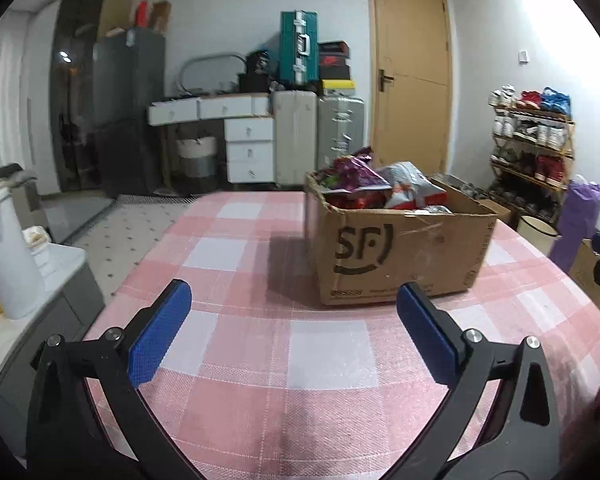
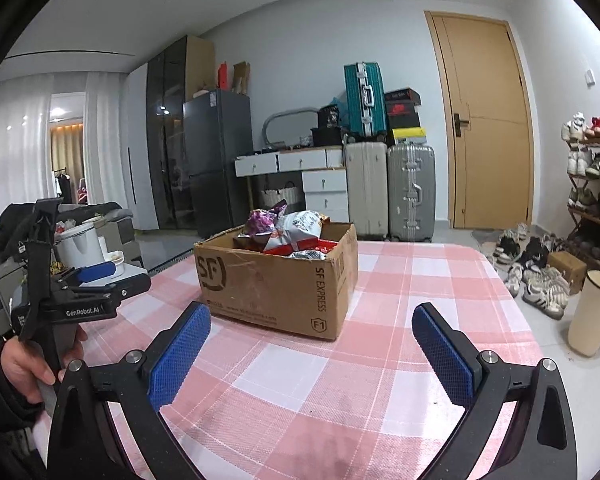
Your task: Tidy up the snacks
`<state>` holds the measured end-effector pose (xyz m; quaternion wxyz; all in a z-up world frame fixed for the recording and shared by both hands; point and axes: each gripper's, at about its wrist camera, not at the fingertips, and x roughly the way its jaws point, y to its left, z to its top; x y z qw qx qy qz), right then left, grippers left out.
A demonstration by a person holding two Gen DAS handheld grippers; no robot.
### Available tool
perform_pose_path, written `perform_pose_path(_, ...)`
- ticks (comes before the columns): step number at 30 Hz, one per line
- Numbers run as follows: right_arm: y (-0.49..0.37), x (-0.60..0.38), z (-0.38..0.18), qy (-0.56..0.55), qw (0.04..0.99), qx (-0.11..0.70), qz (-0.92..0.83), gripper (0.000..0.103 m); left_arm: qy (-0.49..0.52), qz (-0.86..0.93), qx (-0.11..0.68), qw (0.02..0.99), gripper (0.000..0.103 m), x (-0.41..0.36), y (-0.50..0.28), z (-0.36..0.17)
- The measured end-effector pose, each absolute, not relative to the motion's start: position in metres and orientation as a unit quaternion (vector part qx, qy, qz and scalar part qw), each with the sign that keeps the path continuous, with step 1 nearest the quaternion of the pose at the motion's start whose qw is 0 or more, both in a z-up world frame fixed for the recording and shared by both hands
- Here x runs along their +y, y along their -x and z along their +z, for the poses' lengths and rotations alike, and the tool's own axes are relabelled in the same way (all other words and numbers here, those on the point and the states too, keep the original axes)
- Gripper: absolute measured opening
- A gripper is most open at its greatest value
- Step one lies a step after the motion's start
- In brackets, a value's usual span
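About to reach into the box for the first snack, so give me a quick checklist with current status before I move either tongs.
1. Left tongs open and empty: ok.
2. Right tongs open and empty: ok.
3. Cardboard box upright on the table, top open: ok.
4. Snack bags reachable: ok, the purple bag and the silver bag stick up above the rim.
5. Path from both tongs to the box: ok, only bare checked tablecloth between them.
6. What lies under the top bags: cannot tell, the box walls hide it.
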<state>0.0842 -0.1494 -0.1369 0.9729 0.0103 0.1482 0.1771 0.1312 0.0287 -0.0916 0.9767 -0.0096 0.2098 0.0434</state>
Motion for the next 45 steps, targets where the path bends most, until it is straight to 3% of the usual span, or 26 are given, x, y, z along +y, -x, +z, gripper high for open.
perform_pose_path(45,-0.0858,-0.1445,-0.1476,0.005,0.972,0.148,0.182,0.103,-0.002,0.045,0.2,0.979,0.102,0.0238,-0.1293,-0.0984)
